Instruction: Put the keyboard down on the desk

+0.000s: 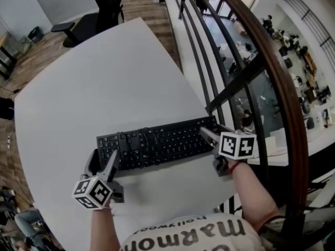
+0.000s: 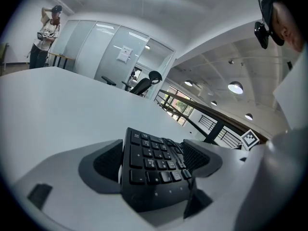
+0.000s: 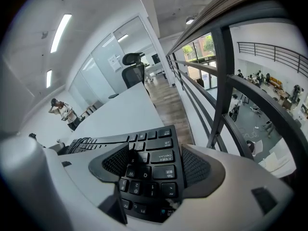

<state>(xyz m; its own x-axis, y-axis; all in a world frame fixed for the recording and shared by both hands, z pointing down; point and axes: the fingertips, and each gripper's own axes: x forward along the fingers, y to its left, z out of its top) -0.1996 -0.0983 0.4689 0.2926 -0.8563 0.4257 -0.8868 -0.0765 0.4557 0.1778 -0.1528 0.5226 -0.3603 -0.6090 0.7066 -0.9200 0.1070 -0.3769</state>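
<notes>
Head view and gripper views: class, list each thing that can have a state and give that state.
keyboard: keys up, held at both ends.
left gripper: fingers closed on the keyboard's number-pad end.
right gripper: fingers closed on the keyboard's other end.
office chair: empty.

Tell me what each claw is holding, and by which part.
Both grip the keyboard: left claw across its number-pad end, right claw across its Esc-key end.

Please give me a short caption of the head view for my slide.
The left gripper and right gripper hold a black keyboard by its ends at a white desk beside a railing.
</notes>
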